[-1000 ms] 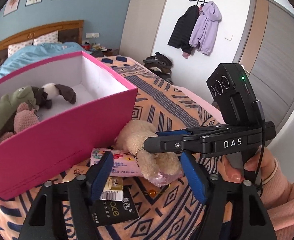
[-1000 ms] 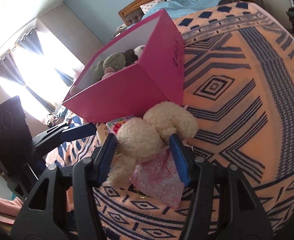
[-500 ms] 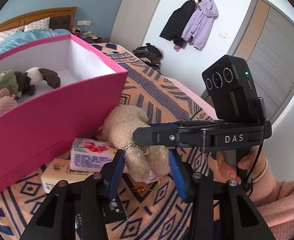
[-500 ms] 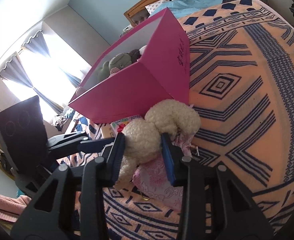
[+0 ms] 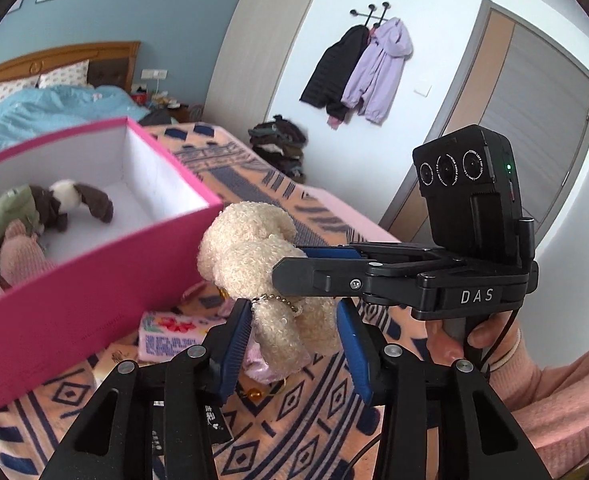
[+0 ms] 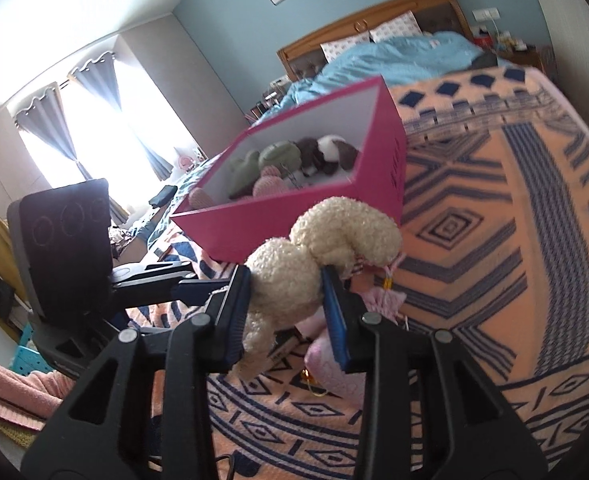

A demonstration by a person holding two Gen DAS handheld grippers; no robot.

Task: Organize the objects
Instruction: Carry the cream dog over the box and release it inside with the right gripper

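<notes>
The white letters "DAS" are read on the black body of the right gripper (image 5: 290, 280), while print on the floral packet (image 5: 166, 334) and the dark packet (image 5: 214, 420) is too blurred to be made out.

The plush toy (image 5: 254, 264) is curly, matt cream fleece with a small metal bead chain (image 5: 278, 299). The pink box (image 5: 94, 280) looks like smooth matt card, white inside. The blanket (image 6: 494, 240) is woven cloth, slightly fuzzy. At twelve o'clock, the headboard (image 6: 374, 16) is varnished wood.
</notes>
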